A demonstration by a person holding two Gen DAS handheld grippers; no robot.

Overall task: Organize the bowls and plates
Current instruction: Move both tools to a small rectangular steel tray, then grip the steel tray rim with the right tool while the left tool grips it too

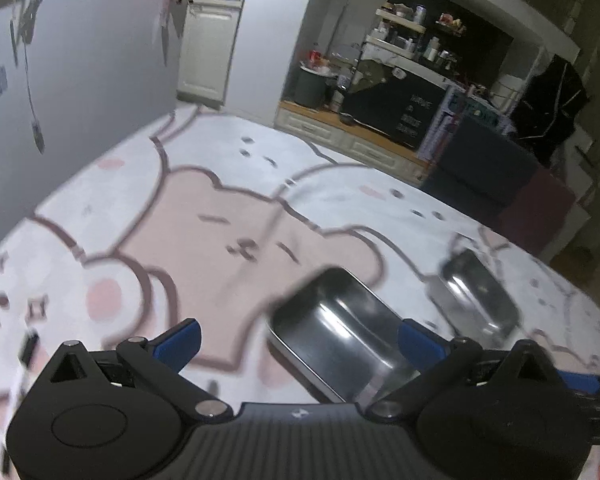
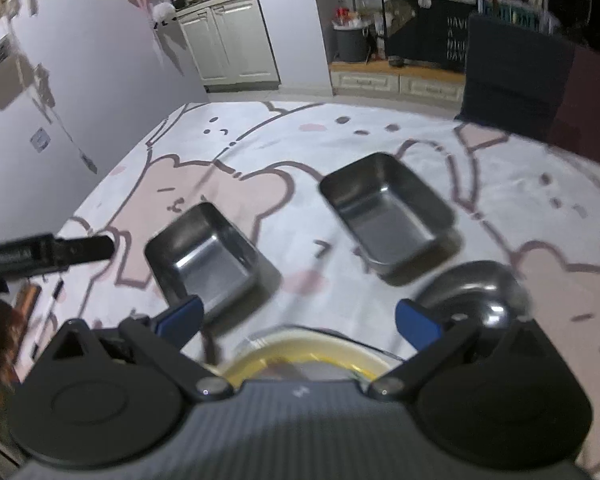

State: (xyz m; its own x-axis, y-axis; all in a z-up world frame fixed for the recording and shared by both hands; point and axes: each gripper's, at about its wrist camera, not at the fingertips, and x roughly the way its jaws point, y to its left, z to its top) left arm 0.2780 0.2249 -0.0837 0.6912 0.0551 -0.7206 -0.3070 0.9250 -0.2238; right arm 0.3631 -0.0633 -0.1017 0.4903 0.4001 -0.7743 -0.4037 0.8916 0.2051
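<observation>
trays sit ahead of my released jaws: left gripper (image 1: 298, 340) has one metal tray (image 1: 340, 332) by its right jaw; right gripper (image 2: 298, 322) spans a yellow-rimmed plate (image 2: 300, 354), nothing clasped.

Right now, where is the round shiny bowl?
In the right wrist view, the round bowl sits low on the right of the tablecloth, just below the nearer rectangular tin.

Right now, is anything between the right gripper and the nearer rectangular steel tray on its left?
Nothing visible. The right gripper is open and empty, and only bare tablecloth lies between it and the steel tray. The yellow-rimmed plate sits beneath it.
</observation>
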